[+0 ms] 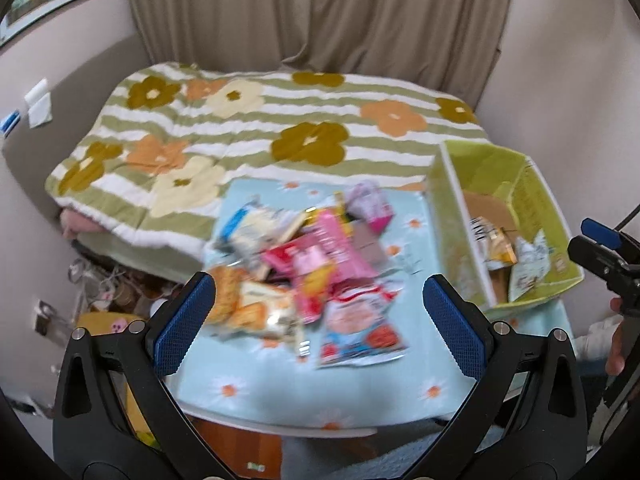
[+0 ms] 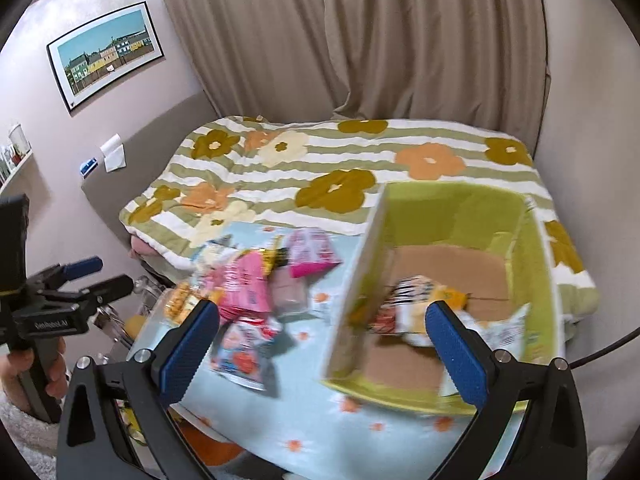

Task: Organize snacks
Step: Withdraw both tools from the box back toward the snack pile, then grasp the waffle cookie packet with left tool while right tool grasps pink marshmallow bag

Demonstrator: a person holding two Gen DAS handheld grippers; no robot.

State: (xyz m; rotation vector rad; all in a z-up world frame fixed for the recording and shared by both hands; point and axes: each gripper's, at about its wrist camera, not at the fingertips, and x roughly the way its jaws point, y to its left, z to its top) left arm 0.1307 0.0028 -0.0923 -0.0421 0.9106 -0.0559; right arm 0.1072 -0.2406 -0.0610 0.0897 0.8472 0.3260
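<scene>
A: Left wrist view. Left tongs (image 1: 318,312) spread wide, holding nothing, poised above a blurred heap of snack packets (image 1: 304,264) at centre.

B: Setting of the heap?

A: Piled on a worktop (image 1: 248,384) covered in pale blue, daisy-printed cloth. Pink packets (image 1: 320,248) at the middle of the heap; white-and-blue packet (image 1: 256,228) toward 10 o'clock; orange-toned packet (image 1: 260,312) at 7 o'clock; red-and-blue packet (image 1: 360,332) at 5 o'clock, nearest the lens.

B: And at 3 o'clock?

A: Green cardboard box (image 1: 536,200), open-topped, brown floor visible, just beside the heap. A few packets (image 1: 504,248) already inside. Right tongs (image 1: 600,240) entering from the frame edge at 3 o'clock, seen side-on.

B: Right wrist view?

A: Right tongs (image 2: 322,342) likewise opened wide and empty, straddling the near left wall of the green cardboard box (image 2: 460,204). Yellow-and-white packets (image 2: 424,308) lying on the box floor, close to the right-hand fingertip (image 2: 452,344). Heap of snack packets (image 2: 256,288) toward 9 o'clock of the box, on the worktop (image 2: 320,424). Left tongs (image 2: 100,276) at 9 o'clock, gripped by a hand (image 2: 24,364); fingers apart.

B: Background?

A: Bed with striped, flower-patterned quilt (image 2: 360,160) at 12 o'clock, beige curtain (image 2: 360,40) behind it, framed picture (image 2: 106,54) on the wall at 10 o'clock. Motion blur throughout; packet print unreadable.
</scene>
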